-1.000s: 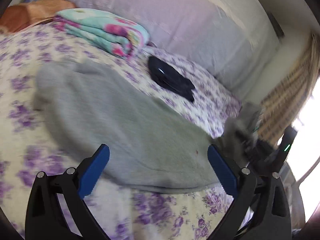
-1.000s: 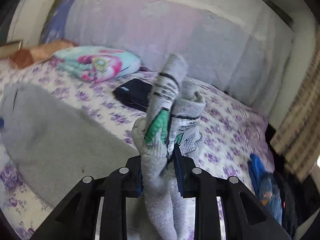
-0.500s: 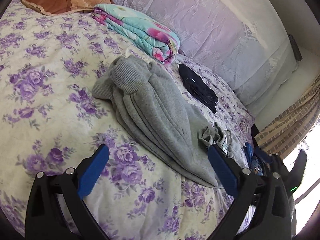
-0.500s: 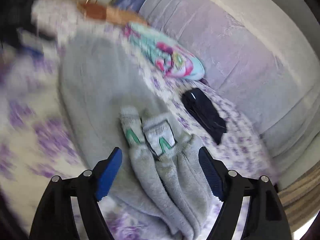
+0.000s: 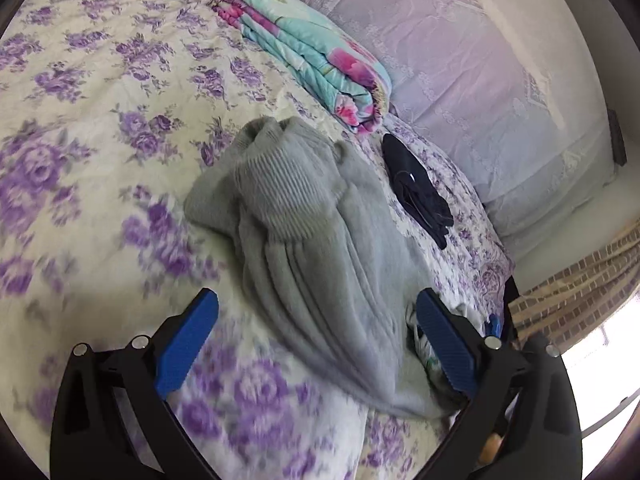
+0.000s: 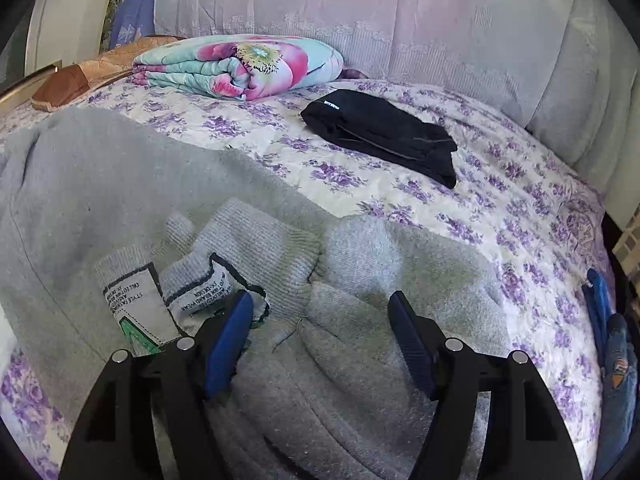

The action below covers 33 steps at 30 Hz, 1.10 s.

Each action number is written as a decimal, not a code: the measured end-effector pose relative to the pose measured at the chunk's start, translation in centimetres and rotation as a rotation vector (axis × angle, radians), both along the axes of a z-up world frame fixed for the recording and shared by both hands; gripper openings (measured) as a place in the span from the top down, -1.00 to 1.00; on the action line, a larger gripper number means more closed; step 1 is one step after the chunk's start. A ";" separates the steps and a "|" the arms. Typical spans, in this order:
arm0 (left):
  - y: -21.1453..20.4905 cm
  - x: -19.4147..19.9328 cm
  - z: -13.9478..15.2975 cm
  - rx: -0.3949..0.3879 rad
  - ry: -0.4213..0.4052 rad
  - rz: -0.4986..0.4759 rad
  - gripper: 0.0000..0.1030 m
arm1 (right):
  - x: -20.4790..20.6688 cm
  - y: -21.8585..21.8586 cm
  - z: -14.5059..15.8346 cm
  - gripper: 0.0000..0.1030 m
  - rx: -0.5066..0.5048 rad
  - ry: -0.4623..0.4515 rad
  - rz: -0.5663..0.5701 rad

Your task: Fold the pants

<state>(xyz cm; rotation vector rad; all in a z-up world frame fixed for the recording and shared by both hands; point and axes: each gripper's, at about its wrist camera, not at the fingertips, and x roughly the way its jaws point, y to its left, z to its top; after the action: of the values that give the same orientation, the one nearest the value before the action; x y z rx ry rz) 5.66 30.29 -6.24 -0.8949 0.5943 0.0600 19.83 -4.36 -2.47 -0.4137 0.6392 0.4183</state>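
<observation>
Grey pants [image 5: 312, 248] lie bunched lengthwise on the floral bed sheet [image 5: 100, 120], with a ribbed cuff [image 5: 280, 192] on top at the far end. My left gripper [image 5: 316, 300] hovers open over the near part of them, pads clear of the cloth. In the right wrist view the pants [image 6: 360, 264] spread under my right gripper [image 6: 319, 298]. Its jaws are closing but still wide, with grey fabric below and between them and no pad pressing on it. Ribbed ends with printed labels [image 6: 136, 296] rest on the pants beside its left finger.
A folded floral blanket [image 6: 240, 64] and a brown pillow [image 6: 72, 84] lie at the far side, by the lilac padded headboard [image 6: 400, 20]. A folded black garment [image 6: 380, 128] sits beyond the pants. Blue clothing [image 6: 608, 320] hangs at the bed's right edge, near a curtain [image 5: 580, 292].
My right gripper let go of the labelled ends it held up; they now lie on the pants, and the gripper has sunk over them. The left gripper moved closer to the pants.
</observation>
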 end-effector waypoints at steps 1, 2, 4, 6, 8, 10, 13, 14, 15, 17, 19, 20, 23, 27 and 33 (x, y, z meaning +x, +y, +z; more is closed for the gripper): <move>0.6 0.6 -0.1 -0.020 0.001 0.012 -0.89 | 0.2 -0.3 -0.1 -0.41 0.011 0.003 0.001; 1.1 1.0 -0.3 -0.038 0.001 0.020 -0.89 | 0.3 -0.4 -0.2 -0.42 0.017 0.003 0.003; 1.9 1.8 -0.7 -0.090 -0.006 0.028 -0.88 | 0.3 -0.5 -0.3 -0.43 0.021 0.001 0.003; 2.3 2.2 -0.9 -0.131 -0.012 0.031 -0.83 | 0.3 -0.6 -0.3 -0.44 0.029 0.006 0.005; 2.4 2.4 -0.8 -0.139 -0.023 0.031 -0.33 | 0.5 -0.6 -0.3 -0.44 0.039 0.012 0.005; 2.6 2.7 -1.2 -0.155 -0.022 0.030 0.14 | 0.5 -0.6 -0.2 -0.45 0.047 0.016 0.004; 2.5 2.4 -1.0 -0.148 -0.042 0.026 0.35 | 0.3 -0.9 0.3 -0.45 0.066 0.022 0.015; 2.2 2.2 -0.4 -0.125 -0.048 0.028 0.37 | -0.1 -1.4 1.0 -0.45 0.100 0.014 0.022; 1.9 2.1 0.2 -0.098 -0.053 0.026 0.38 | -0.7 -2.1 1.9 -0.47 0.145 -0.004 0.031; 0.9 1.7 1.8 -0.023 -0.063 0.020 0.39 | -1.9 -2.9 3.2 -0.52 0.155 -0.072 0.007; -0.5 1.6 3.7 0.053 -0.083 0.009 0.39 | -1.3 -1.8 2.1 -0.65 -0.002 -0.056 -0.019; -1.2 1.5 4.6 0.085 -0.093 0.005 0.39 | -0.7 -1.3 0.7 -0.70 -0.059 -0.015 -0.007; -4.1 1.5 7.5 0.205 -0.132 -0.021 0.39 | -0.2 -1.5 -0.3 -0.79 -0.020 0.014 -0.012; -9.2 1.7 11.3 0.402 -0.172 -0.068 0.39 | -1.1 -5.0 2.5 -0.79 0.169 0.005 0.011; -18.9 2.9 14.7 0.696 -0.245 -0.167 0.39 | -1.9 -14.2 3.8 -0.85 0.319 -0.050 -0.164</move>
<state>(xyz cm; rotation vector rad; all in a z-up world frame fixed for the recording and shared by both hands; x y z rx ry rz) 8.56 11.39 8.48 -0.1709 0.3731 0.0033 17.94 -18.55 1.34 -0.0673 0.5415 0.3454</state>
